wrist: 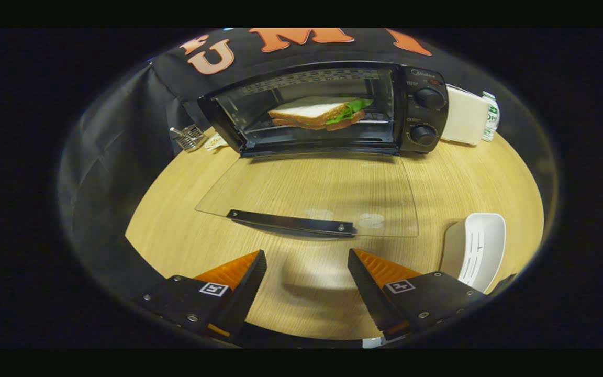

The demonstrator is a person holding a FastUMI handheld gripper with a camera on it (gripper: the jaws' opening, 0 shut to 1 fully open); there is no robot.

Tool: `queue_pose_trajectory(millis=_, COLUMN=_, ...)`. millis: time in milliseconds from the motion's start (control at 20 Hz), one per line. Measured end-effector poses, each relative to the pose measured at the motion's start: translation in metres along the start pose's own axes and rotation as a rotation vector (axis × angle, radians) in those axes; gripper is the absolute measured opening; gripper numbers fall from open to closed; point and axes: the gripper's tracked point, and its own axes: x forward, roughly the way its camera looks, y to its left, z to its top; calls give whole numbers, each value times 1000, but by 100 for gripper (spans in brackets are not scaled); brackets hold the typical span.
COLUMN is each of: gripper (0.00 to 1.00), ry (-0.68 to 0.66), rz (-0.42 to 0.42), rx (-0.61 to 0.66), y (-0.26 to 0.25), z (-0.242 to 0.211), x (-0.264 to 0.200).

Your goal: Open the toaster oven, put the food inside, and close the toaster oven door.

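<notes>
A black toaster oven (327, 107) stands at the far side of the round wooden table (186, 199). Its glass door (306, 193) lies folded down flat toward me, with the black handle bar (292, 222) along its near edge. A sandwich (318, 112) of white bread with green lettuce rests on the rack inside the oven. My gripper (306, 267) is open, with nothing between its fingers. The fingertips sit just short of the door handle, above bare table.
A white dish (477, 248) lies on the table beside the right finger. A white box (464, 122) and a small bottle (490, 116) stand right of the oven. A small metal rack (190, 137) sits left of the oven. Two knobs (427, 116) are on the oven's right panel.
</notes>
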Motion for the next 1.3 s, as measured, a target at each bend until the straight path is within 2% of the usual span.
queue_pose_trajectory(millis=350, gripper=94, ry=9, rz=71, rx=11, y=12, z=14, x=16)
queue_pose_trajectory(millis=550, gripper=95, ry=-23, rz=80, rx=-62, y=18, z=26, x=9)
queue_pose_trajectory(millis=700, gripper=95, ry=-73, rz=45, rx=-103, y=24, z=52, x=5)
queue_pose_trajectory(millis=1050, gripper=95, ry=-167, rz=-20, rx=-12, y=5, z=114, x=-3)
queue_pose_trajectory(millis=1300, gripper=95, ry=-242, rz=-48, rx=-14, y=1, z=155, x=-9)
